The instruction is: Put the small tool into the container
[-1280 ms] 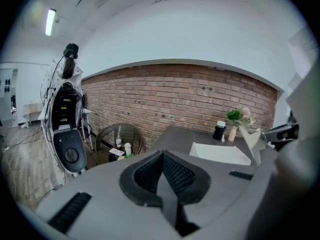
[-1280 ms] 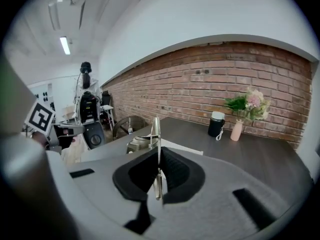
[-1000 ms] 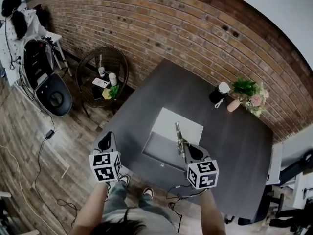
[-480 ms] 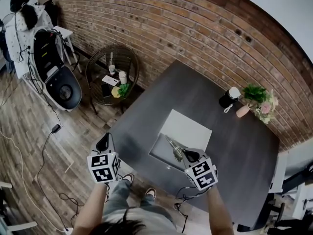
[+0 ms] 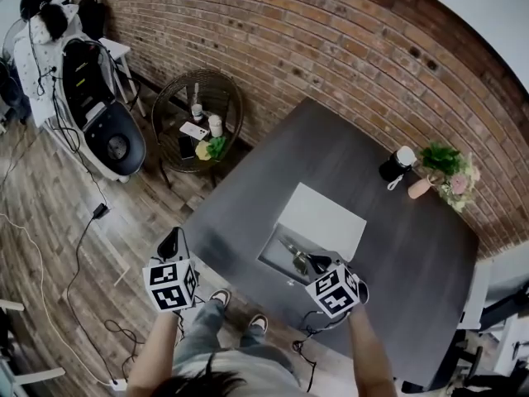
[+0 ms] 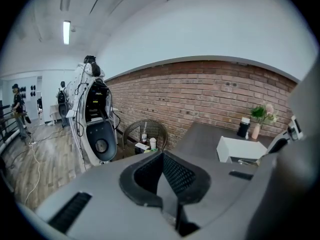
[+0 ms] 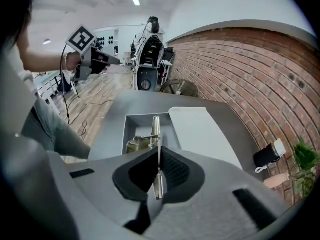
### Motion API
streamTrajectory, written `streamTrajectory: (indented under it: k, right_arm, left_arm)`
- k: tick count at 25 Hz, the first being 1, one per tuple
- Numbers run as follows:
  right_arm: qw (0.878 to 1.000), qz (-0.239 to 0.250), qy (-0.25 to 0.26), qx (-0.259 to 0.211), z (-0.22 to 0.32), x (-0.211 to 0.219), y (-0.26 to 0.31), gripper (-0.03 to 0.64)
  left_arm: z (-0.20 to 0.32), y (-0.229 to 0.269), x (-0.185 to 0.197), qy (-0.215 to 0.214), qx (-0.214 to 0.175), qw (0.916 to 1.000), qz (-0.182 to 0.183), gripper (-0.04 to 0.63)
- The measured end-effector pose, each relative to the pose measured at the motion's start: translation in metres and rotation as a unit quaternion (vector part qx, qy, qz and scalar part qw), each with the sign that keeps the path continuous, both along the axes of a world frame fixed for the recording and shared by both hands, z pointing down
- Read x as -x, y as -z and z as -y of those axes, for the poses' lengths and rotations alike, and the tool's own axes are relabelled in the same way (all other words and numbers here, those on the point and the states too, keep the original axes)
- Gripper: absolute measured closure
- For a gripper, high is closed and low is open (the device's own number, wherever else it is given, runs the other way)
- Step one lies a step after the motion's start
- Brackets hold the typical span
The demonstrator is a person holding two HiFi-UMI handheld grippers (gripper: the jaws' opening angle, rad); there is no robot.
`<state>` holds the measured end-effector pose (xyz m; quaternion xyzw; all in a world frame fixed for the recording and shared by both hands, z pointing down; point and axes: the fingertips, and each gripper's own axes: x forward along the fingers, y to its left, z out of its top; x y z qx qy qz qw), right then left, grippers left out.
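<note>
Right claw (image 7: 158, 171): pressed tight, pinching the small tool (image 7: 156, 131) by its thin metal shaft.
Small tool: points far, out over the open container (image 7: 137, 126).
Container: grey box at the table's (image 5: 331, 155) near edge, with a white lid (image 7: 200, 134) lying to its right.
Left claw (image 6: 162, 179): pads together, nothing between them, held left of the table.

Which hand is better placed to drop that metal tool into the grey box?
Right: the right gripper clamps the metal tool above the open grey box; the left gripper is empty, off beside the table.
</note>
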<state>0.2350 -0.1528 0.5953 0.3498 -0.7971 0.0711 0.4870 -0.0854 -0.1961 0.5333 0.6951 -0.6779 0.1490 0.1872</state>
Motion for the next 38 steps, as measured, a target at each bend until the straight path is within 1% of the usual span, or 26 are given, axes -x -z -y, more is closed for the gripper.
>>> streamTrajectory:
  k: [6, 9, 16, 21, 28, 31, 34, 38]
  right_arm:
    - [0.998, -0.061, 0.010, -0.018, 0.010, -0.003, -0.015, 0.611]
    - [0.996, -0.090, 0.016, -0.023, 0.017, -0.006, -0.021, 0.611]
    - [0.993, -0.116, 0.007, -0.028, 0.026, -0.007, -0.030, 0.611]
    - [0.991, -0.133, 0.007, -0.032, 0.031, -0.008, -0.034, 0.611]
    - [0.990, -0.140, -0.005, -0.019, 0.035, -0.011, -0.041, 0.609]
    - [0.990, -0.139, -0.018, -0.023, 0.036, -0.013, -0.041, 0.607]
    - [0.990, -0.137, -0.020, -0.023, 0.035, -0.011, -0.041, 0.606]
    - [0.994, -0.109, -0.014, 0.016, 0.028, -0.005, -0.047, 0.575]
  left_arm:
    - [-0.002, -0.003, 0.008, 0.003, 0.006, 1.0000, 0.004, 0.594]
    - [0.000, -0.003, 0.008, 0.004, 0.005, 1.0000, -0.001, 0.594]
    - [0.005, -0.005, 0.013, 0.006, 0.005, 1.0000, 0.002, 0.594]
    - [0.008, -0.003, 0.012, 0.000, -0.002, 1.0000, -0.004, 0.594]
    - [0.008, -0.001, 0.014, -0.004, -0.004, 1.0000, -0.003, 0.594]
    - [0.007, -0.002, 0.016, -0.005, -0.002, 1.0000, -0.002, 0.594]
    - [0.006, -0.002, 0.016, -0.008, 0.000, 1.0000, -0.002, 0.594]
    - [0.007, -0.003, 0.016, -0.011, 0.002, 0.9999, -0.008, 0.594]
